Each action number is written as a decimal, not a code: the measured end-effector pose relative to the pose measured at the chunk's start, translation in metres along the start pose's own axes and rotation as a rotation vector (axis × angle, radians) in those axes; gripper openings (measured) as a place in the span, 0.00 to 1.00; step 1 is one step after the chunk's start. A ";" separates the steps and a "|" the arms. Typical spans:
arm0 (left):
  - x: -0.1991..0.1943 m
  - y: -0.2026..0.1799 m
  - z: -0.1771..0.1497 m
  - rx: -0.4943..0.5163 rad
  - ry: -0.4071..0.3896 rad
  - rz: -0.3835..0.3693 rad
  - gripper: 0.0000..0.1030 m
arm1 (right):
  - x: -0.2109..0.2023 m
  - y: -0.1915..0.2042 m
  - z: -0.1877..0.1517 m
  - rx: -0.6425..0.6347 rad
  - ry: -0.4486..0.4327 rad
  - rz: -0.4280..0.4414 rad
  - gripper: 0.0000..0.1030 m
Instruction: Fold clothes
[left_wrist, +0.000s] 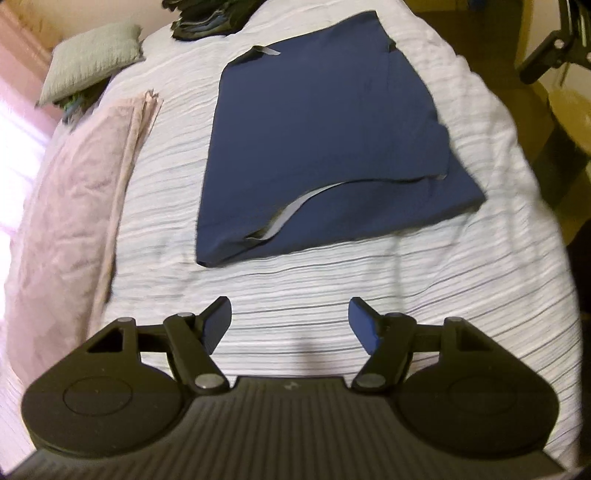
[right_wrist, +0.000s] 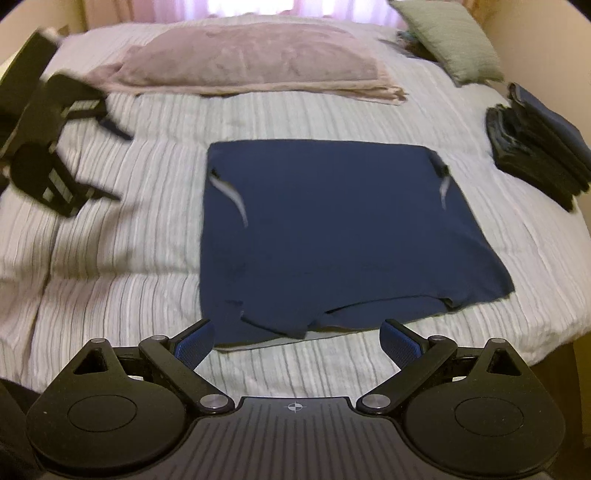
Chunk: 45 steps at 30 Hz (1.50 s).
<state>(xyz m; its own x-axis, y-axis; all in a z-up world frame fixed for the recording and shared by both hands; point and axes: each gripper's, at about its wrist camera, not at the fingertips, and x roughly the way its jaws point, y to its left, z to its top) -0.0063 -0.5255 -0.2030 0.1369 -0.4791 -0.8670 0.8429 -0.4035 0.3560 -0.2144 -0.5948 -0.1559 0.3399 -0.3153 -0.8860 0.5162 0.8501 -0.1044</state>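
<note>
A navy blue garment (left_wrist: 317, 147) lies flat on the striped white bedspread, partly folded into a rough square, with thin grey trim showing at its edges. In the right wrist view the same garment (right_wrist: 332, 236) fills the middle of the bed. My left gripper (left_wrist: 290, 314) hovers open over bare bedspread just short of the garment's near edge, holding nothing. My right gripper (right_wrist: 297, 336) is open too, its fingers on either side of the garment's near hem, empty. The left gripper (right_wrist: 110, 162) also shows, blurred, at the left of the right wrist view.
A pink pillow (right_wrist: 251, 59) lies along the head of the bed. A green cushion (right_wrist: 450, 37) sits in the far corner. A stack of folded dark clothes (right_wrist: 539, 147) rests at the bed's right side. A yellow-brown floor (left_wrist: 569, 122) shows past the bed edge.
</note>
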 end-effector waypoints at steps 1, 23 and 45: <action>0.004 0.002 -0.002 0.028 -0.008 0.011 0.65 | 0.004 0.006 -0.001 -0.020 0.004 0.001 0.95; 0.131 0.038 -0.022 0.526 -0.139 0.115 0.69 | 0.133 0.082 -0.033 -0.300 0.005 -0.064 0.82; 0.146 0.046 -0.026 0.648 -0.223 0.129 0.75 | 0.157 0.061 -0.075 -0.679 -0.110 -0.140 0.27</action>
<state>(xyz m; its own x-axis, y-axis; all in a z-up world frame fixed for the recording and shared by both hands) 0.0662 -0.5939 -0.3226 0.0469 -0.6750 -0.7363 0.3366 -0.6833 0.6479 -0.1882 -0.5614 -0.3353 0.4018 -0.4518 -0.7965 -0.0317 0.8625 -0.5051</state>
